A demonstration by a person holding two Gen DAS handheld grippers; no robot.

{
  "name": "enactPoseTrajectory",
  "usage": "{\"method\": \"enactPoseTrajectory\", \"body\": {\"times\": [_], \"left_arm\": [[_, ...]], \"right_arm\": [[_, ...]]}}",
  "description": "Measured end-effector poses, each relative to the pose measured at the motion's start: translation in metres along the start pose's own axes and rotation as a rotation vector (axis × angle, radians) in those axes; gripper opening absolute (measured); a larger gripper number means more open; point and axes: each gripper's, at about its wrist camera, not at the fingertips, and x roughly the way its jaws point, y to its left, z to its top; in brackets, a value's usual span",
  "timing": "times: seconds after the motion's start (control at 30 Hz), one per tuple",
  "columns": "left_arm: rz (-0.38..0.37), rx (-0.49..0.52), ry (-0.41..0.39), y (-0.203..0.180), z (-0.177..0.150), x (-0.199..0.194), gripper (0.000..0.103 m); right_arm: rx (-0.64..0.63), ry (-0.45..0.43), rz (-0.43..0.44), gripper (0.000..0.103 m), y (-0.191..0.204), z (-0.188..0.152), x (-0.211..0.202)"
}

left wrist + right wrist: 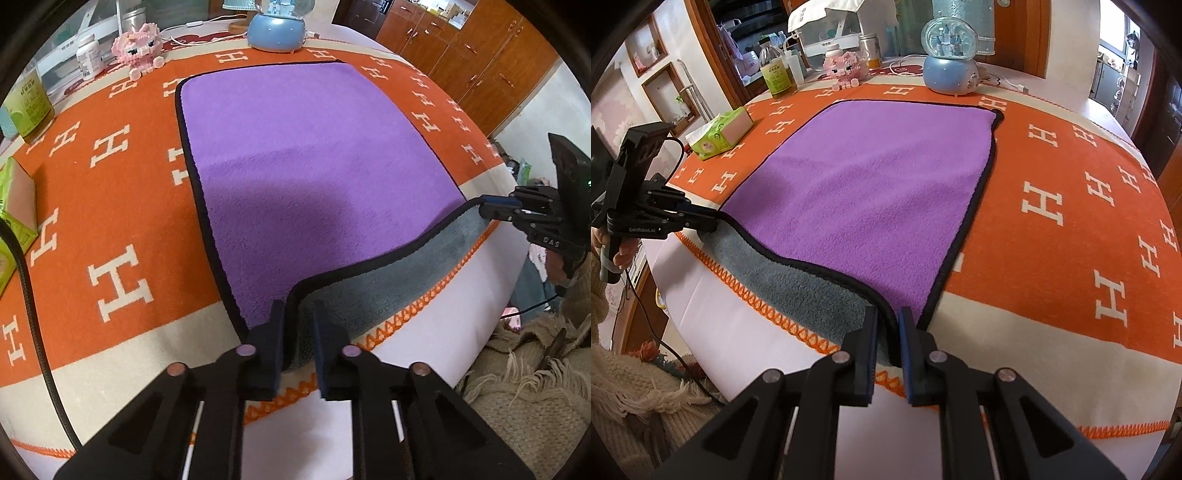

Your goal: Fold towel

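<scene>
A purple towel [310,162] with a black hem and a grey underside lies spread on the orange blanket; it also shows in the right wrist view [871,192]. My left gripper [298,317] is shut on the towel's near left corner and lifts it, so the grey underside [369,291] shows. My right gripper [887,321] is shut on the near right corner. The near edge sags between the two grippers. The right gripper shows in the left wrist view [495,208], the left gripper in the right wrist view [701,218].
An orange blanket [110,206] with white H marks covers the table. At the far edge stand a blue snow globe [951,62], a pink block pig [846,68], bottles [777,74] and a green tissue pack [718,134]. A fringed rug [528,373] lies on the floor.
</scene>
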Motion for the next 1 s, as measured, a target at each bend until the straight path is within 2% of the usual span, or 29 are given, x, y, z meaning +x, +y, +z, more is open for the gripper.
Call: {"method": "enactPoseTrajectory", "body": {"times": [0.27,0.43,0.7,1.0], "left_arm": [[0.11,0.057,-0.004,-0.016,0.001,-0.001,0.004],[0.167,0.046,-0.022,-0.018,0.003,-0.006,0.004],[0.229,0.022,-0.132,-0.02,0.018,-0.03,0.004],[0.304,-0.032,-0.25,-0.005,0.062,-0.048,0.004]], "right_arm": [[0.001,-0.019,-0.031,0.007,0.003,0.0,-0.004],[0.007,-0.044,-0.055,0.006,0.005,0.002,-0.01],[0.021,-0.092,-0.093,0.005,0.005,0.017,-0.019],[0.074,-0.189,-0.151,0.005,-0.014,0.069,-0.027]]}}
